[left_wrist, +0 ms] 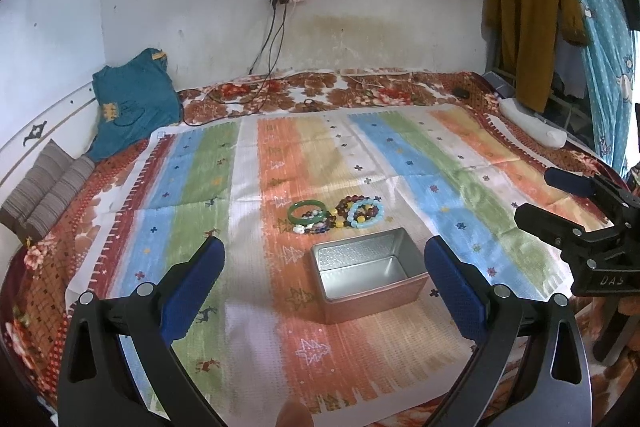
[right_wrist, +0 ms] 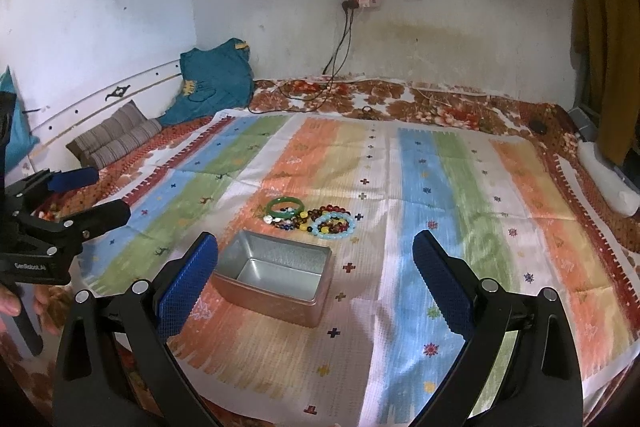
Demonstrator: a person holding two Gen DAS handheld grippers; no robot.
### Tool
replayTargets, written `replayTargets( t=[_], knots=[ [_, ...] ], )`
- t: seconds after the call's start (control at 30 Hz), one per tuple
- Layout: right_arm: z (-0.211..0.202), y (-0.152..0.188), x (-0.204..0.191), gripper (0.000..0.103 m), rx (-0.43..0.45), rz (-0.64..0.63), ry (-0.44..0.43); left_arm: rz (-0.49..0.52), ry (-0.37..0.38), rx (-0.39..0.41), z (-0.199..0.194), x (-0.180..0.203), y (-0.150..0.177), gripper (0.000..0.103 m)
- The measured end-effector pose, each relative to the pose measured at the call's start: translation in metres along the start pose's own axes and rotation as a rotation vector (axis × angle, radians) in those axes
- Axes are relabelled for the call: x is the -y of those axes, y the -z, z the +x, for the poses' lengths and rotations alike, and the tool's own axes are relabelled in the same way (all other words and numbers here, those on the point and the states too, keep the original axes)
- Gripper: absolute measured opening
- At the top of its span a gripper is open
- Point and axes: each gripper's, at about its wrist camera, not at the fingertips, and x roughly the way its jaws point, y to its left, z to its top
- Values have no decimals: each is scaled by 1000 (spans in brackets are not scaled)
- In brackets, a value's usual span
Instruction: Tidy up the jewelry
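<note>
**Bracelets heaped beside an empty tin on the striped cloth**

A small heap of bracelets (left_wrist: 336,213) lies near the middle of the striped cloth (left_wrist: 200,187) that covers the bed. The heap's long axis runs side to side, parallel to the cloth's far edge. At its left end lies a green bangle (left_wrist: 306,209), flat on the cloth; at its right end a ring of pale blue beads (left_wrist: 365,213), also flat, overlaps dark red and amber beaded strands (right_wrist: 316,217). The pieces touch and partly overlap one another.

Just beside the heap, toward the cloth's near edge, stands a rectangular metal tin (left_wrist: 366,277), open at the top. Nothing is in it; its bare bottom shows. In the left wrist view its long axis is slightly skewed to the cloth's stripes.

The left gripper (left_wrist: 324,275) hovers above the near part of the cloth, jaws spread wide, gripping nothing, aimed toward the tin. The right gripper (right_wrist: 316,267) hangs to its right, over the cloth's right half, likewise wide apart and empty. A hand (right_wrist: 12,303) grasps the left gripper's handle.
</note>
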Motion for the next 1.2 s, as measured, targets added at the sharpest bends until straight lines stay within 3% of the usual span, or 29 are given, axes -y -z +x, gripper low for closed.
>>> replayTargets(
  t=[0.67, 1.1, 1.2],
  knots=[
    [0, -3, 5, 99, 16, 16, -10, -29, 5, -1, -1, -11, 2, 97],
    [6, -9, 1, 99, -2, 31, -21, -45, -66, -65, 18, -17, -13, 98],
    [14, -11, 2, 99, -26, 35, -9, -58, -50, -93, 26, -21, -18, 98]
  ],
)
